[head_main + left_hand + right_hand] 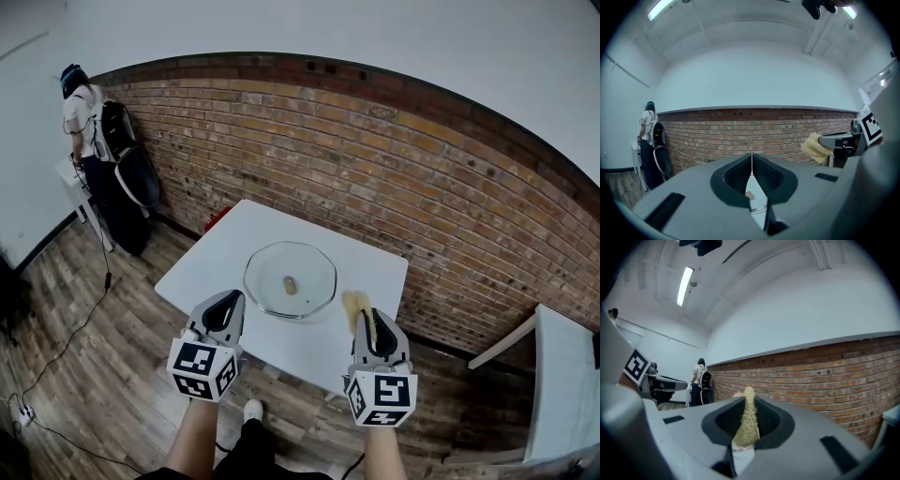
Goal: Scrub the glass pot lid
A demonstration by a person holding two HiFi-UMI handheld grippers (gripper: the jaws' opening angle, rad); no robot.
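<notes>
Two tools hover by the white table's [375, 272] near edge. The left gripper [228, 300] is pressed shut, empty; the right gripper [367, 316] pinches a yellow sponge [355, 305]. The glass pot lid [309, 267] lies at its eleven o'clock: hard, slippery, breakable, I think. Best hold its middle knob [290, 283].

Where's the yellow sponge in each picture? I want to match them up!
Head view: the yellow sponge is lower middle-right, pinched in the right claw.
Left gripper view: far right, about halfway down, sticking out of that claw.
Right gripper view: bottom centre, squeezed between the claw's jaws.
Shared landmark: the brick wall shows in all three.
</notes>
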